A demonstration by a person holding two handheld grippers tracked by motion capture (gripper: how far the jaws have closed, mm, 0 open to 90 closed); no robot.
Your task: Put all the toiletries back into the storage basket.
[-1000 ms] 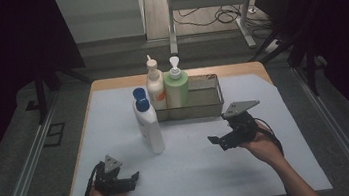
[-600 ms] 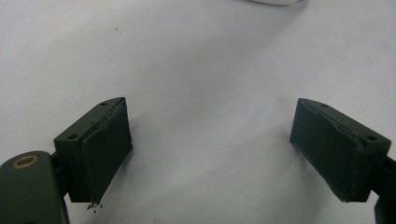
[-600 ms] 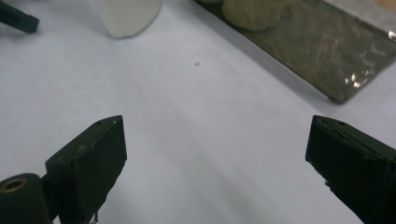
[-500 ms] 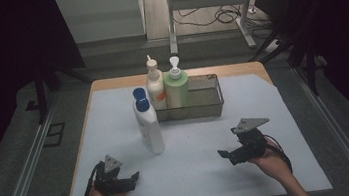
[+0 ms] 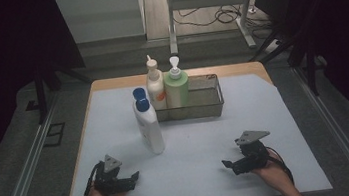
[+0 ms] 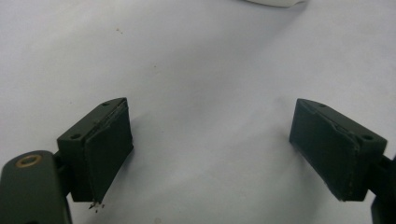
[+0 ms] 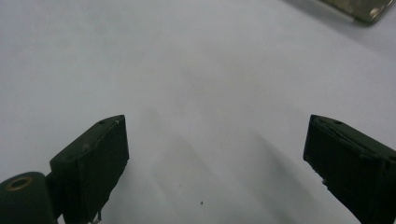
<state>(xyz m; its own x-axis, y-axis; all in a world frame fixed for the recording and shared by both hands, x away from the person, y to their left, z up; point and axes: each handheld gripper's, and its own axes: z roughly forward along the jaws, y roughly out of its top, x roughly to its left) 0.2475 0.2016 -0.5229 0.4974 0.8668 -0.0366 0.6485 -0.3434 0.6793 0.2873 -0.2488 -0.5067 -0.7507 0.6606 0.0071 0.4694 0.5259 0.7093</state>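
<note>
a pale grey-white mat (image 5: 245, 119) covers a wooden table (image 5: 110, 83) in a dim room with dark curtains at both sides and cables on the far floor. a metal mesh basket (image 5: 209, 104) at the far middle holds a cream pump bottle (image 5: 155, 87) and a green pump bottle (image 5: 177, 86); two white bottles with blue caps (image 5: 147, 124) stand just left of it. near the front edge, the left gripper (image 5: 130, 176) and right gripper (image 5: 228, 164) rest low over bare mat, jaws spread apart, holding nothing, well apart from the bottles.
</note>
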